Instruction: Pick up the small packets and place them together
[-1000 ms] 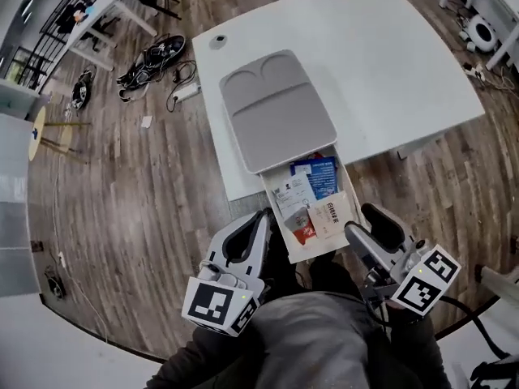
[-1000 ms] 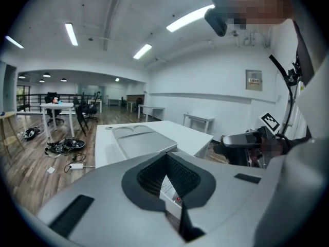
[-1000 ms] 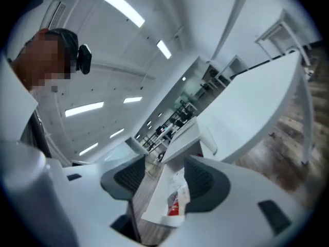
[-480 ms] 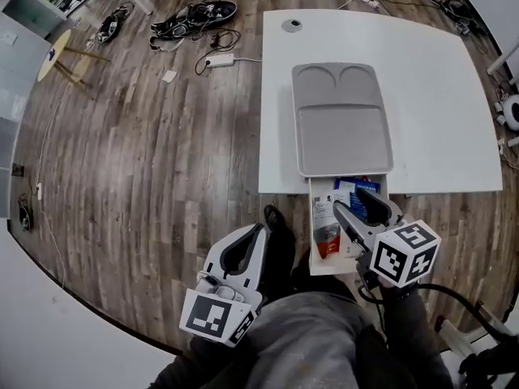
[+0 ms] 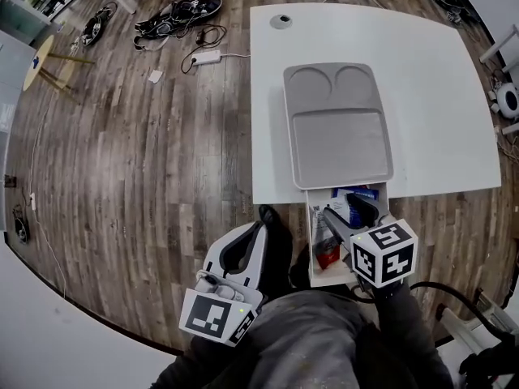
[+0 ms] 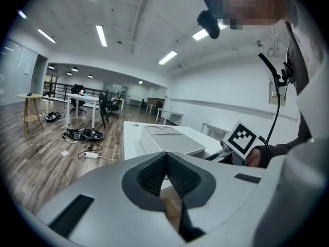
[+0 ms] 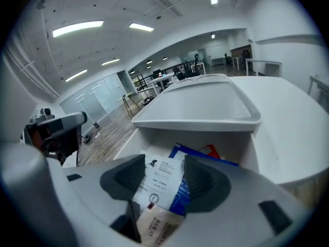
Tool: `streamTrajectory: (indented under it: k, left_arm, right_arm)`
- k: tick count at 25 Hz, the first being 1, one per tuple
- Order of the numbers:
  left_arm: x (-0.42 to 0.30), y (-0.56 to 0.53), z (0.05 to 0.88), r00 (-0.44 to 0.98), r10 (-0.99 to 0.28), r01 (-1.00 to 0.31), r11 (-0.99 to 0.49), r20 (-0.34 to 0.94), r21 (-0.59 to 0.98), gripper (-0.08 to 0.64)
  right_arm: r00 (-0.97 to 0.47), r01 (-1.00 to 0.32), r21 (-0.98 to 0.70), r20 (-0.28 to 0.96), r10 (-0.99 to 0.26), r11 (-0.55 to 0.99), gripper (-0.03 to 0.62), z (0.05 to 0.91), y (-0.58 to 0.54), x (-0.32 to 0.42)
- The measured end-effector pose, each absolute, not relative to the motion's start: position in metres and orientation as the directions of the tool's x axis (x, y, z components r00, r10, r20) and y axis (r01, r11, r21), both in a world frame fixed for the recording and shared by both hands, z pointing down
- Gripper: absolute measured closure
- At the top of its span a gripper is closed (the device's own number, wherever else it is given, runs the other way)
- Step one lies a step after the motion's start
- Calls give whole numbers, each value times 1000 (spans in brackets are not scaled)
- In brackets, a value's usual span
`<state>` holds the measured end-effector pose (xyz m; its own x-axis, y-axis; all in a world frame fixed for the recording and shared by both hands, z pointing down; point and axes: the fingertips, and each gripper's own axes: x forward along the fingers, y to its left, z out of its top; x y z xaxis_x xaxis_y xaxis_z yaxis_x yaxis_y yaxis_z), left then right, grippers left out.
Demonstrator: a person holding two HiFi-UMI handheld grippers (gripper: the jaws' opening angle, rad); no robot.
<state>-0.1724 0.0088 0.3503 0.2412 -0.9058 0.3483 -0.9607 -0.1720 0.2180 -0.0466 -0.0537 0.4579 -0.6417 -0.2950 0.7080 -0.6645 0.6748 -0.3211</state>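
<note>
Open right gripper [image 5: 347, 211] hangs over packets [image 7: 163, 174], between the drawer [image 5: 310, 241] side walls

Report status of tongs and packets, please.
Left tongs shut, empty, off to the side. Right tongs open over drawer, white packet between them, not gripped. Other packets loose in drawer; nothing blocks them.

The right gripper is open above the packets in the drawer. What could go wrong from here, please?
1. The white packet lies partly over the blue packet, so the open right gripper may pinch both, or catch only an edge that slips out.
2. The drawer looks narrow, so the wide jaws may strike its wall.
3. The grey tray sits just above the drawer's far end, so a lift in that direction could bump its rim.
</note>
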Motion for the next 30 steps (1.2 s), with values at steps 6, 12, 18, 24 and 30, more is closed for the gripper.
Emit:
streamTrajectory:
  k: [6,12,18,24,30]
  left_arm:
    - [-173,-2,351,270,-896,-954,-199,352,224,565]
    - [-167,-3,346,288,-893,-949,-220,345,224,565]
    - [-161,-9,343,304,-890,-945,-236,339,227,565]
    - [-166,-16,342,311,-887,-942,-241,341,233,565]
    - [-176,-26,345,315,-885,-940,-241,342,243,565]
  right_arm:
    - [-547,-637,-145,777,-312,757,588,465,-54,-48]
    - [-600,-632,-183,731,-325,753,588,447,-55,-42]
    - [-579,-655,-171,739,-344,736,524,447,-57,-41]
    - [-556,-612,-175,789,-262,772,318,461,-52,-53]
    - [-517,-563,-124,824,-231,817,330,465,-50,-57]
